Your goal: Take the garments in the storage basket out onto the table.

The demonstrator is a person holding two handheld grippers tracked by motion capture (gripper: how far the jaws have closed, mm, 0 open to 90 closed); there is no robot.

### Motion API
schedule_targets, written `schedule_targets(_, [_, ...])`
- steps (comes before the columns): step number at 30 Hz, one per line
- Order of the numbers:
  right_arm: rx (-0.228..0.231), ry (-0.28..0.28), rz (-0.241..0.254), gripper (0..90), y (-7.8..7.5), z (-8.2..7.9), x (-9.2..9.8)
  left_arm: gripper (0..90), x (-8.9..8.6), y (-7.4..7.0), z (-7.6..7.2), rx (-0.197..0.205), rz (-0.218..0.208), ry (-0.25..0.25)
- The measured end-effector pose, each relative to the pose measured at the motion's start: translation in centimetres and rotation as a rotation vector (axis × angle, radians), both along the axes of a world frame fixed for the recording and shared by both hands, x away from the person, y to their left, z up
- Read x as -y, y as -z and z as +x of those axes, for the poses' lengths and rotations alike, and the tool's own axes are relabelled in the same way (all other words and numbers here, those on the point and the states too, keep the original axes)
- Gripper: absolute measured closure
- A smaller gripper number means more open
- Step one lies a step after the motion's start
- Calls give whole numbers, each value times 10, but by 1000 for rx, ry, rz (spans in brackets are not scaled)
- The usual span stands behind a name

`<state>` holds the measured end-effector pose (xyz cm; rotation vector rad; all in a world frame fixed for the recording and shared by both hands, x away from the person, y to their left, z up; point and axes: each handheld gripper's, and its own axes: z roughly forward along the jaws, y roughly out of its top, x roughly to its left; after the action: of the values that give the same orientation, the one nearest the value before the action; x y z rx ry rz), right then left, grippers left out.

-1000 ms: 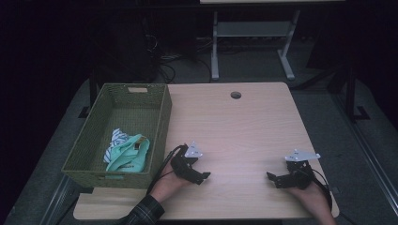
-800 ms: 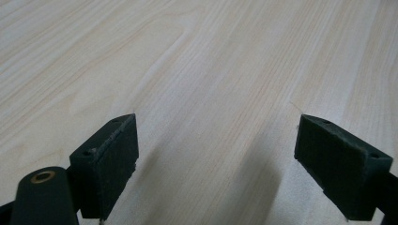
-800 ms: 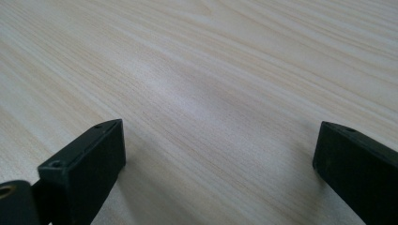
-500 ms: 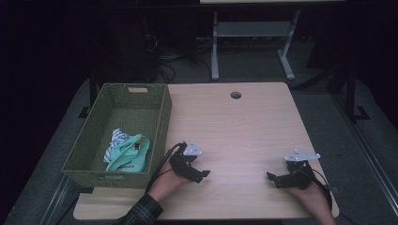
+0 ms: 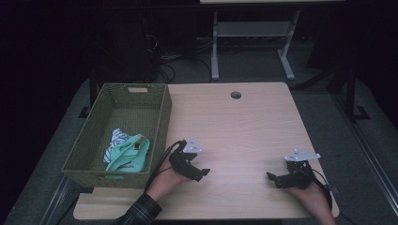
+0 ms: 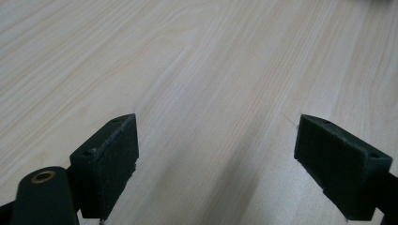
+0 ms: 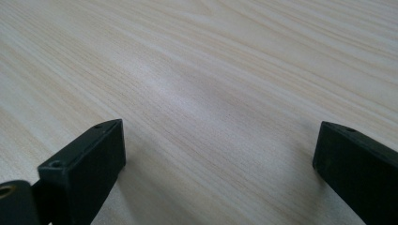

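Left gripper (image 5: 199,173) near the counter (image 5: 244,126) front, fingers wide apart, empty, right gripper (image 5: 274,179) likewise, teal cloth (image 5: 129,154) in green basket (image 5: 162,117) just left of it.

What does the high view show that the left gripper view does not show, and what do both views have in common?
The high view alone gives the green woven basket at the table's left edge, with mint and striped cloth inside, the right gripper and both hands. The left gripper view alone gives a close look at the wide gap between the jaws and the wood grain under them. Both share the left gripper, open and empty, and the pale wooden table.
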<state>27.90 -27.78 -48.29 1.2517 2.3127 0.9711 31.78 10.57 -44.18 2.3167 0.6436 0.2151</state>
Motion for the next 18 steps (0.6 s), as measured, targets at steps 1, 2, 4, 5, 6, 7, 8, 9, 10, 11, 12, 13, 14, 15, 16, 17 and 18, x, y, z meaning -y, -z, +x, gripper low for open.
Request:
schedule_targets(1, [0,0,0,22,0,0,0,132,0,-1,0,-4,0,0])
schedule_targets(2, [0,0,0,22,0,0,0,133,0,-2,0,-4,-1,0])
schedule_targets(4, [0,0,0,22,0,0,0,133,0,-4,0,-6,-5,-4])
schedule_targets(5, [0,0,0,22,0,0,0,133,-1,-5,1,-6,0,0])
schedule_targets(6, [0,0,1,22,0,0,0,133,0,-5,1,-7,-1,0])
schedule_targets(7, [0,0,0,22,0,0,0,133,0,-6,1,-10,2,4])
schedule_targets(8, [0,0,0,22,0,0,0,133,0,-7,1,-10,3,6])
schedule_targets(9, [0,0,0,22,0,0,0,133,0,-8,1,-9,6,7])
schedule_targets(10, [0,0,0,22,0,0,0,133,1,-8,2,-10,5,6])
schedule_targets(11, [0,-1,0,22,0,0,0,133,0,-9,2,-9,4,6])
schedule_targets(12, [1,-1,-1,22,0,0,0,133,0,-10,2,-9,3,5])
schedule_targets(13, [1,-1,-1,22,0,0,0,133,0,-11,2,-13,-1,2])
schedule_targets(14, [1,-1,0,22,0,0,0,133,0,-11,2,-14,0,2])
schedule_targets(15, [1,-1,0,22,0,0,0,133,0,-12,2,-12,2,6])
schedule_targets(16, [2,-2,-1,22,0,0,0,133,1,-12,2,-13,7,7])
schedule_targets(17, [2,-2,-1,22,0,0,0,133,1,-12,2,-16,9,8])
schedule_targets(18, [2,-2,-1,22,0,0,0,133,1,-13,2,-17,11,11])
